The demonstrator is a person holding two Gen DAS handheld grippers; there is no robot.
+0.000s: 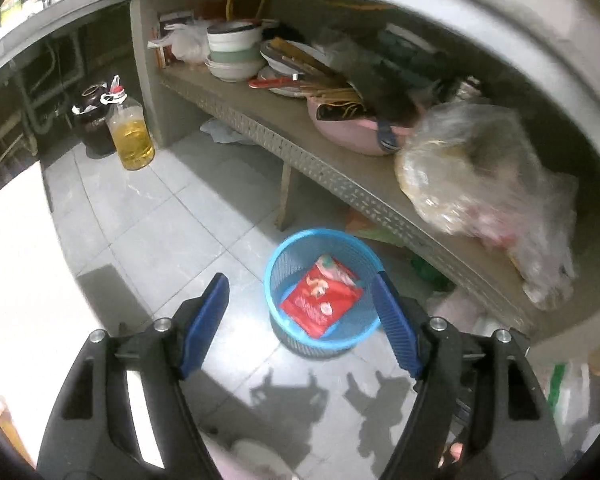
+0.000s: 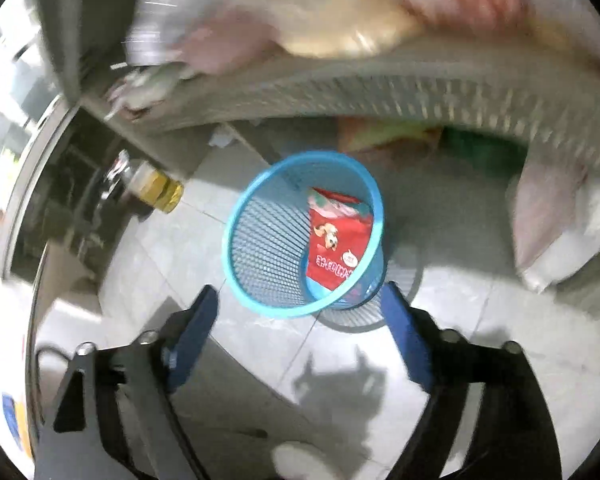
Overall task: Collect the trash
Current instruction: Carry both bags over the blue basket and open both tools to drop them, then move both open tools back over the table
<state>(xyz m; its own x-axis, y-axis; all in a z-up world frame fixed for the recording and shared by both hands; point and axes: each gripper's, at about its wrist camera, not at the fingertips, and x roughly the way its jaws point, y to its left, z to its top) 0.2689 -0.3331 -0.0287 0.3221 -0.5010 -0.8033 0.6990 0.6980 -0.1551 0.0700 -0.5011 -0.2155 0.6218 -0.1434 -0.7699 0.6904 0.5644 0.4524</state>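
so far: i read one piece as collected, the rest unclear.
oil bottle (image 1: 131, 136): on the floor at far left, not trash to my eye.
left gripper (image 1: 300, 308): jaws apart, nothing between them.
blue mesh bin (image 1: 278, 292): on the tiles by the shelf (image 1: 260, 120).
red snack wrapper (image 1: 320, 300): lying inside the bin.
right gripper (image 2: 300, 312): jaws wide, empty, above the bin.
left to do: maybe the loose plastic bags (image 1: 488, 200) on the shelf; i can't tell.
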